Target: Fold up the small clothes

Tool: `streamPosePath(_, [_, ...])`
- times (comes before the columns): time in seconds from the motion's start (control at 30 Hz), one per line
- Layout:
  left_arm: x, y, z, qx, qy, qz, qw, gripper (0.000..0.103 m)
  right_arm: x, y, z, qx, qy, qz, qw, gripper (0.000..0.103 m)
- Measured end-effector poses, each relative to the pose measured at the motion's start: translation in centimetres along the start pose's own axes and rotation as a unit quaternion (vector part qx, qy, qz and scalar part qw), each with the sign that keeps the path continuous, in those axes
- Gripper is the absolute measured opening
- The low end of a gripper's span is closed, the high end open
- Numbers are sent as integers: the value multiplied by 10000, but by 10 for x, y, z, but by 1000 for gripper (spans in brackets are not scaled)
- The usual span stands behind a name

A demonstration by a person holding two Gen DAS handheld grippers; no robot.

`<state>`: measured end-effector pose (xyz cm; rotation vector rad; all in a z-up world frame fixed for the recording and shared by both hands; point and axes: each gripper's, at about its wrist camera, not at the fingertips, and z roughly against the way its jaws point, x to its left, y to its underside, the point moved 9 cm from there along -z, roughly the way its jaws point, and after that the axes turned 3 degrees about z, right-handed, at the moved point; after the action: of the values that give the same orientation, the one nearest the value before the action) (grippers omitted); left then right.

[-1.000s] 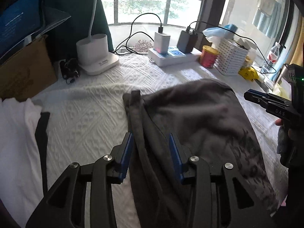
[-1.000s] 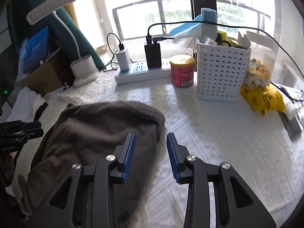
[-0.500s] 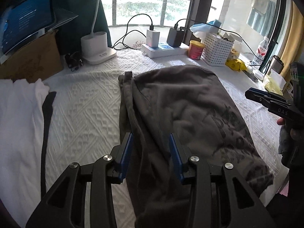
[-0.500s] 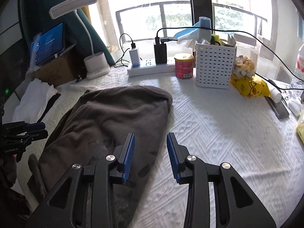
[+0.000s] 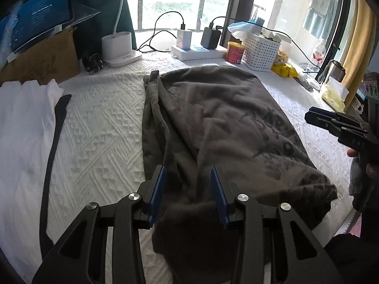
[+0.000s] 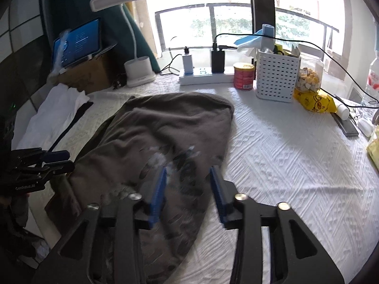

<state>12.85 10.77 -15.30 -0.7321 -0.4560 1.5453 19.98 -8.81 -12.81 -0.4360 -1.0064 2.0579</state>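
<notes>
While opening above the printed edge of the grey garment [image 6: 165, 130], right claw [image 6: 187, 189] grasping nothing; left claw [image 5: 188, 189] parted, bunched grey cloth between, grip impossible to tell; beyond on the surface [image 6: 284, 153]: white basket [image 6: 277, 78], red tin [image 6: 244, 75], lamp [image 6: 139, 71]; garment's near end cut off.

A counter [image 6: 296, 161] under a white textured cloth carries a gray garment [image 6: 165, 132] spread out, white clothes [image 5: 21, 127] at one end, and a lamp base [image 6: 139, 73], power strip [image 6: 203, 77], red can [image 6: 244, 75] and white basket [image 6: 276, 75] along the window side.
</notes>
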Motion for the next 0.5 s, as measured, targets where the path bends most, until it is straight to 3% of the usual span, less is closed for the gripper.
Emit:
streamPosePath(0.07, [-3, 6, 2, 0, 21, -20, 10000, 39, 7, 5, 2, 17, -36, 49, 10000, 56])
streamPosePath(0.5, [-11, 39, 13, 67, 57, -78, 9999, 39, 36, 46, 9, 227, -112, 229, 9994, 56])
